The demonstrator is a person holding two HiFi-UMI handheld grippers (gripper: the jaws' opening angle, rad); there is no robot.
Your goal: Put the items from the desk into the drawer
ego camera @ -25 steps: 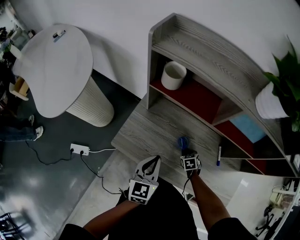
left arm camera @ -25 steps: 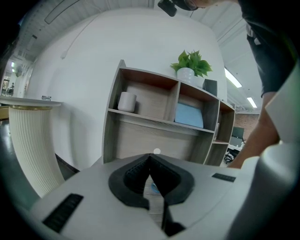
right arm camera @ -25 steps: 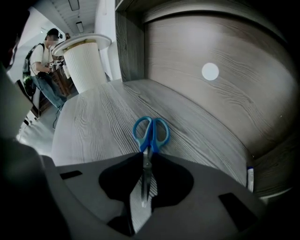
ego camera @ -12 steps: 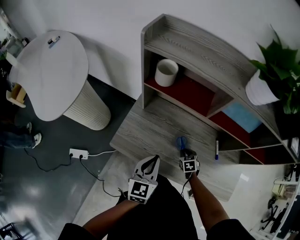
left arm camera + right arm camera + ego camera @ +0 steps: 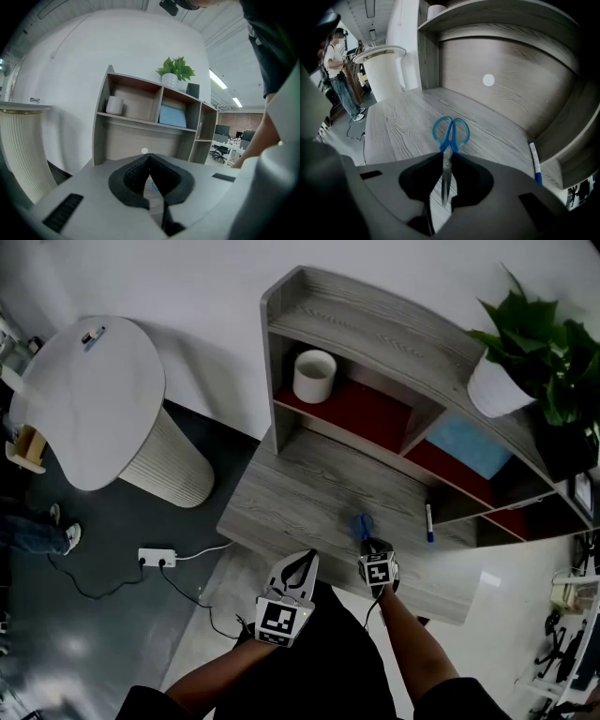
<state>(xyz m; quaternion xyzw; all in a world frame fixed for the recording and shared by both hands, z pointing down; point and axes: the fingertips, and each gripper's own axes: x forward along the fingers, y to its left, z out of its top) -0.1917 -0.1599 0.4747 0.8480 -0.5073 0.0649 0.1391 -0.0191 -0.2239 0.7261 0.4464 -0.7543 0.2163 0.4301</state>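
Desk and shelf are sitting further left in the head view than a second ago; both grippers are staying where they were.
Right gripper [image 5: 371, 545] [image 5: 446, 157] is clamping its jaws on the blades of the scissors [image 5: 362, 524] [image 5: 451, 131], blue handles pointing to 12 o'clock, low over the desk [image 5: 300, 491] near its front edge. Left gripper [image 5: 300, 564] [image 5: 150, 161] is hanging at 8 o'clock of the right one, off the desk edge, jaws pressed together on nothing. A pen [image 5: 429, 522] [image 5: 535, 161] is lying at 3 o'clock of the scissors. A cup [image 5: 314, 377] is sitting on the shelf at 11 o'clock.
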